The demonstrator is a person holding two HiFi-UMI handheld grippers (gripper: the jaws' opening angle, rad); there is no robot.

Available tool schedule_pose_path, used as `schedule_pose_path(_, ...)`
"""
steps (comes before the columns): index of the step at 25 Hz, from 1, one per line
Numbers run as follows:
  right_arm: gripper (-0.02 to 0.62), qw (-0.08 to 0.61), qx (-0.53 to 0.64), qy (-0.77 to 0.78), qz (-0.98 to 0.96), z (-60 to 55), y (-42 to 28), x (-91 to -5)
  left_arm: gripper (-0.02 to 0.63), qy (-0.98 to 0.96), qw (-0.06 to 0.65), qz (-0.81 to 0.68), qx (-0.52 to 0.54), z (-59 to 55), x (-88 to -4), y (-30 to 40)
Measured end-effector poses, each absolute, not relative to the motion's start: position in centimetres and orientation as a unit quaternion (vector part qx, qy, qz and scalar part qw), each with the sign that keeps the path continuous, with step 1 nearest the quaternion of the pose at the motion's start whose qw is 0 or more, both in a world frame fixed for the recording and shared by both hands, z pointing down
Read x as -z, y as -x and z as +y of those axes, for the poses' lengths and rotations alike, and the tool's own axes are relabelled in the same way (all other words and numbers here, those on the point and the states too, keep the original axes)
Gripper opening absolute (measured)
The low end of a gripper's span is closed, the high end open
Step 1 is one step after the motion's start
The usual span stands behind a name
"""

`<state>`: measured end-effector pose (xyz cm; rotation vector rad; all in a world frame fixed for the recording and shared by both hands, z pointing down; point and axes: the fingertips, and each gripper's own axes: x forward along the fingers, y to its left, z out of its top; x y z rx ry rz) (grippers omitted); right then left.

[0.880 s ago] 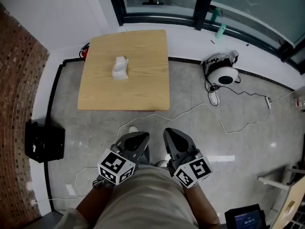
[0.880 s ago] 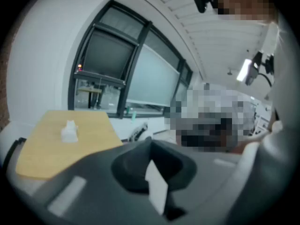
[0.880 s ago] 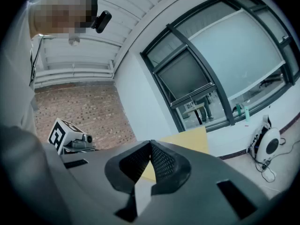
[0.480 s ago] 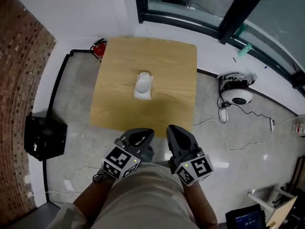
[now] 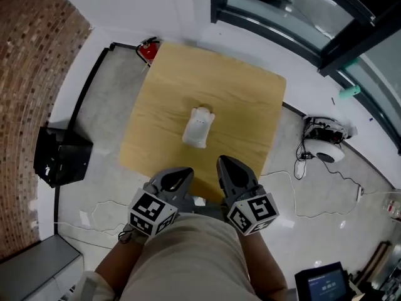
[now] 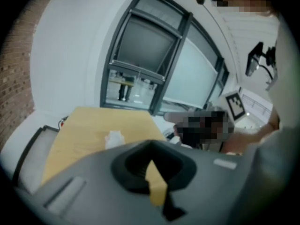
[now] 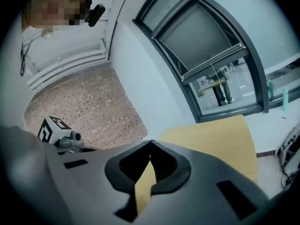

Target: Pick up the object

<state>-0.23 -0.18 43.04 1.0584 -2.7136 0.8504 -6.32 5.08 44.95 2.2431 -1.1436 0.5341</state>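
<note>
A small white object [image 5: 198, 127] lies near the middle of a square wooden table [image 5: 244, 99]. It also shows as a white lump [image 6: 114, 138] in the left gripper view. My left gripper [image 5: 177, 179] and right gripper [image 5: 228, 168] are held side by side close to the person's body, at the table's near edge, well short of the object. Both are shut with nothing between the jaws. In the right gripper view only the table top [image 7: 220, 135] shows past the jaws; the object is hidden there.
A red fire extinguisher [image 5: 148, 49] stands at the table's far left corner. A black box [image 5: 61, 157] sits on the floor by the brick wall [image 5: 31, 74]. A round white device [image 5: 327, 144] with cables lies right of the table. Windows [image 5: 301, 5] run along the far side.
The person has stepped toward the table. The table and the white object now lie closer, just ahead of both grippers. The grippers stay shut and side by side.
</note>
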Motion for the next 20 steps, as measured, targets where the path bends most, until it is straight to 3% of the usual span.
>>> schedule_pose_path(12,0.012,0.201,-0.385,-0.340,-0.834,-5.0,3.8,-54.3,0.008,-0.756,0.404,-0.451,-0.250,-3.3,-54.6,13.7)
schedule_pose_path(16,0.014,0.255,-0.412,-0.370,-0.792,-7.8,4.4,-58.7,0.123,-0.751,0.438,-0.413,-0.271,-7.2,-58.0,13.8)
schedule_pose_path(20,0.019,0.275,-0.459,-0.376,-0.756,-8.6,5.3,-62.0,0.126,-0.733,0.478,-0.385,-0.293,-8.5,-61.8,13.7)
